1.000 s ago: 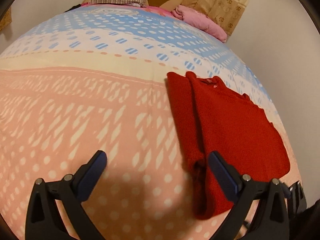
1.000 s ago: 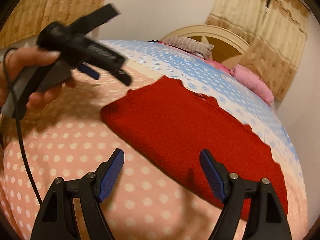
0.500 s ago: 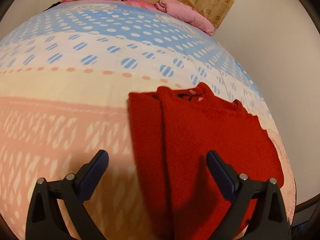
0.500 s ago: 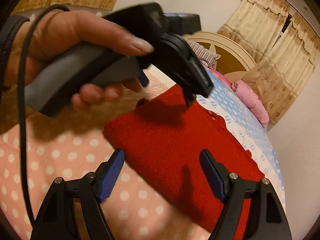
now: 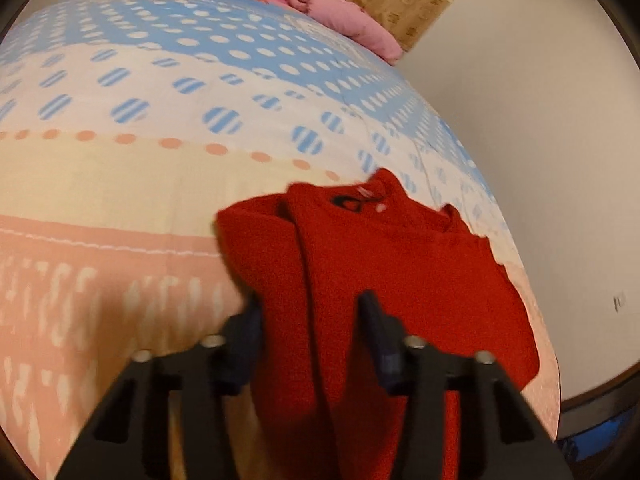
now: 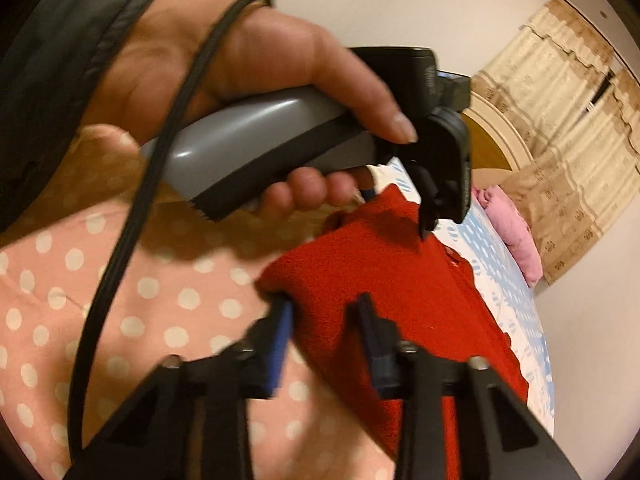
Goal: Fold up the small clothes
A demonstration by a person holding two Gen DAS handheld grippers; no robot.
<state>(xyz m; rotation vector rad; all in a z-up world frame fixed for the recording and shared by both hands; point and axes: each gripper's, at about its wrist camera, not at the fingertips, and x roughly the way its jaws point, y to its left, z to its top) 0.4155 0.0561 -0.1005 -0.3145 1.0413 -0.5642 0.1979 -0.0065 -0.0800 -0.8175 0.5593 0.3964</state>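
Left wrist: red sweater [image 5: 400, 280] between closing left hand-held gripper [image 5: 310, 312] jaws, seemingly pinched.

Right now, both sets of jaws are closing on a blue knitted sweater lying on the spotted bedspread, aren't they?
Not quite: the knitted sweater is red, not blue, as both wrist views show. The rest holds: both sets of jaws are closing on it as it lies on the spotted bedspread.

The red garment [image 5: 400, 280] runs off the bottom edge in both views, its hem unseen. Motion blur smears the left hand-held gripper [image 5: 310, 312], so I cannot tell whether its pads press the cloth. The left hand [image 6: 248, 76] hides the bedspread [image 6: 120, 300] behind it.
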